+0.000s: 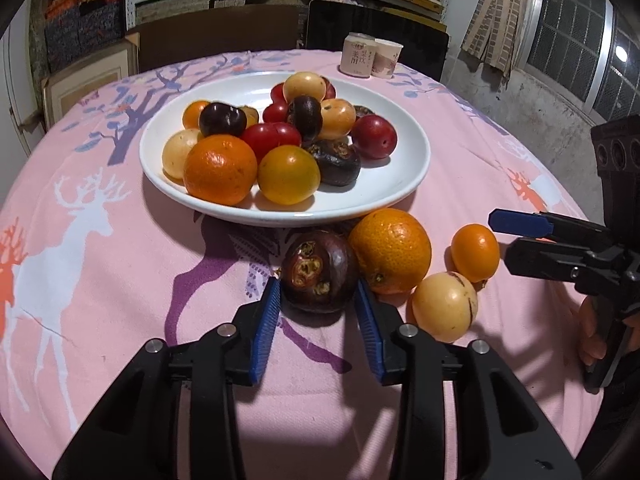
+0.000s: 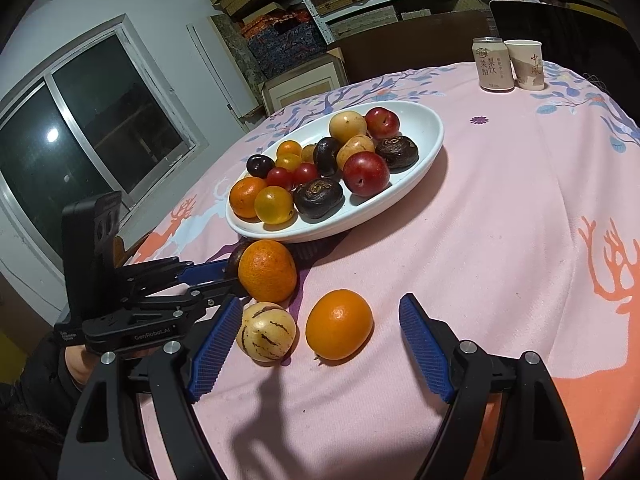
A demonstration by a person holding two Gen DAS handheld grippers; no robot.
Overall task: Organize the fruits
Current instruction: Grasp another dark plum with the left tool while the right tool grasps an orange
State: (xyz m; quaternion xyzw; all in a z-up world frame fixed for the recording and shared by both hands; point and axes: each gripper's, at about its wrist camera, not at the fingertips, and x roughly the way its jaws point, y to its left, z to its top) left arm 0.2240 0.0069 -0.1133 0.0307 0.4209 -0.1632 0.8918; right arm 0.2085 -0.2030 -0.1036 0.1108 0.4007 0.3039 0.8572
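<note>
Pink cloth printed with deer and branches covers the table [image 1: 460, 168], where a white plate [image 1: 400, 184] heaped with oranges, plums, tomatoes and dark mangosteens sits in the middle. Your left gripper [image 1: 318, 292] has its blue pads on either side of a dark mangosteen [image 1: 318, 272] lying on the cloth just in front of the plate's near rim; the pads sit right against the fruit's flanks, though you cannot tell from either view whether they truly pinch it. Touching the mangosteen's right side is a large orange [image 1: 390, 250], and beside that lie a pale striped melon [image 1: 444, 306] and a small orange [image 1: 475, 253], all off the plate. Your right gripper [image 2: 320, 320] is spread wide, its fingers low over the cloth with the small orange [image 2: 339, 325] between them and the striped melon [image 2: 266, 332] just inside the left pad. In the right wrist view, the left gripper [image 2: 222, 276] reaches in from the left, its tips hidden behind the large orange [image 2: 267, 271]. A can [image 2: 493, 65] and a paper cup [image 2: 526, 65] stand together at the table's far edge.
</note>
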